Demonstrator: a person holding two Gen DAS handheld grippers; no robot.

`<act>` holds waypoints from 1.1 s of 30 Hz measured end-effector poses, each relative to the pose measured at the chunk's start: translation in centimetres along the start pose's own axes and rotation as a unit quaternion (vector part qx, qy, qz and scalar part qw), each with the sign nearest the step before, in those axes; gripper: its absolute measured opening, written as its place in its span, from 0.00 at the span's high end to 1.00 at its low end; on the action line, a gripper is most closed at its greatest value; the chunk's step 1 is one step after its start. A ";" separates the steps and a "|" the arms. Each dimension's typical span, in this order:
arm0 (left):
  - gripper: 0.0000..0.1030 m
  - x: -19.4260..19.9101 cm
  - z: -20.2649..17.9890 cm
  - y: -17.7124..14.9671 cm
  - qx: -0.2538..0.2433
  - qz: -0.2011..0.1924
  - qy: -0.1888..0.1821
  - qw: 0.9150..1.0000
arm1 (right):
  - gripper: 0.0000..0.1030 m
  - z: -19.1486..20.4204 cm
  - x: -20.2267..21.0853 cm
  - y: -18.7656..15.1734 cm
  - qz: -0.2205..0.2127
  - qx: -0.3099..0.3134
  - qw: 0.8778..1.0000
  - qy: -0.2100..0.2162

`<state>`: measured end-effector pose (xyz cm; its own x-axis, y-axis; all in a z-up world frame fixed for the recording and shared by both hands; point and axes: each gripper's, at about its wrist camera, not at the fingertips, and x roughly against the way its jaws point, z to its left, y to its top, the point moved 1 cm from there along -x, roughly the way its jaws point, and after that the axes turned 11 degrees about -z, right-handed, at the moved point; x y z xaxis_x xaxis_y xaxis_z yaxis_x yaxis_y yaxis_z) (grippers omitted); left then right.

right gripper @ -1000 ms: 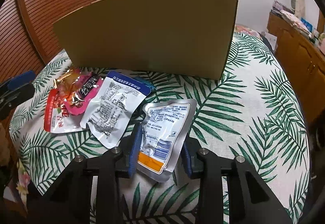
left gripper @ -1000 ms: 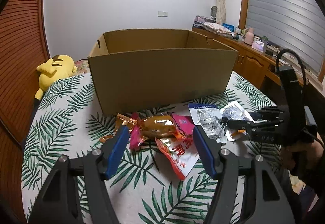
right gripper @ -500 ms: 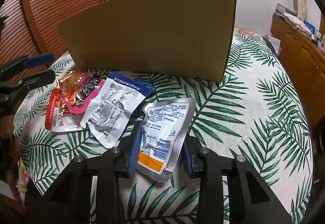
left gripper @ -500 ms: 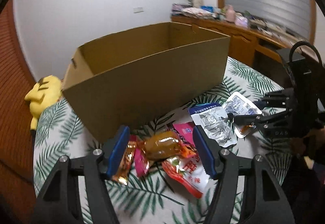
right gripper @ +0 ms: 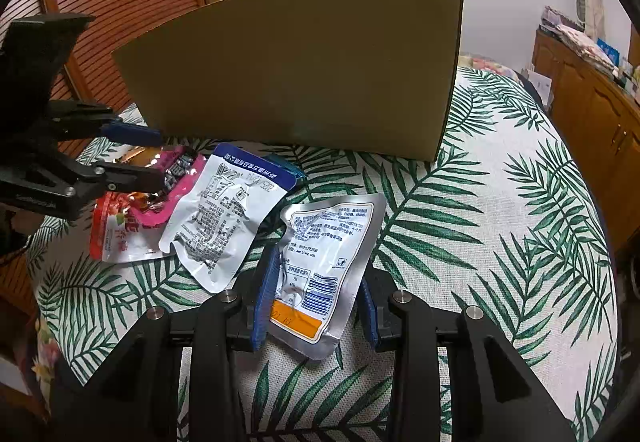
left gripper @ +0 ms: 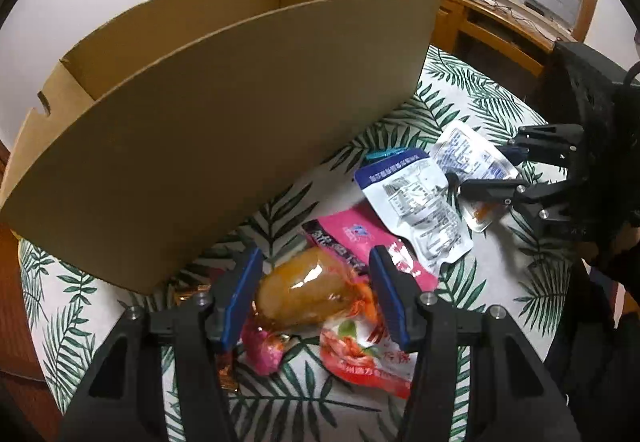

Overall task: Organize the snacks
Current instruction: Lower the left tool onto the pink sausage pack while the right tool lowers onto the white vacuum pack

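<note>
The task was judged to be at its very start, since every snack that could be seen lay on the leaf-patterned tablecloth (right gripper: 500, 201) in front of the cardboard box (left gripper: 224, 129), and none was seen inside it; only the upper part of the box's inner walls was shown, so its floor could not be checked. Just before the box's near wall, toward its left end, an orange translucent packet (left gripper: 308, 292) was lying on a pile made up of a pink packet (left gripper: 360, 242), a red packet (left gripper: 364, 358) and a magenta wrapper (left gripper: 260, 350). The left gripper (left gripper: 314, 296) was placed astride this orange packet, and its jaws were closing, with the packet between the blue pads; whether the pads were already pressing on it could not be told, so the grasp was taken as not yet made. Farther along the box's front, toward its right end, a white pouch with a blue top (right gripper: 228, 213) was lying flat, and beside it a silver pouch (right gripper: 324, 262) with an orange stripe. The silver pouch's lower end was pinched between the pads of the right gripper (right gripper: 316, 298), though the pouch was resting on the cloth and had not been lifted. Both picks were thus only begun, and the carrying of every packet over the box's near wall was left to be done.
</note>
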<state>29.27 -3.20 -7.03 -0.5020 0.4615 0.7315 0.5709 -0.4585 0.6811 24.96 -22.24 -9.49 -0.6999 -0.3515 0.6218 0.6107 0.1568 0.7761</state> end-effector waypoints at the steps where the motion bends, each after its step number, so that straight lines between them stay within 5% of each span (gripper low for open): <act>1: 0.46 0.2 0.2 0.0 0.004 0.003 -0.006 1.000 | 0.66 0.0 0.0 0.0 0.000 0.000 1.000 0.000; 20: 0.36 1.2 0.8 -0.2 -0.032 0.069 -0.039 0.996 | 0.65 0.0 0.0 -0.1 -0.001 0.000 1.000 0.000; 33: 0.41 -1.9 2.2 0.8 0.028 0.065 -0.037 0.997 | 0.65 0.0 -0.1 -0.1 -0.002 0.001 1.000 0.000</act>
<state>32.06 -2.79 -7.95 -0.3739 0.4567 0.8072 0.6636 -0.4763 0.5769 24.96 -22.19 -9.57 -0.7022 -0.3521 0.6189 0.6077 0.1566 0.7786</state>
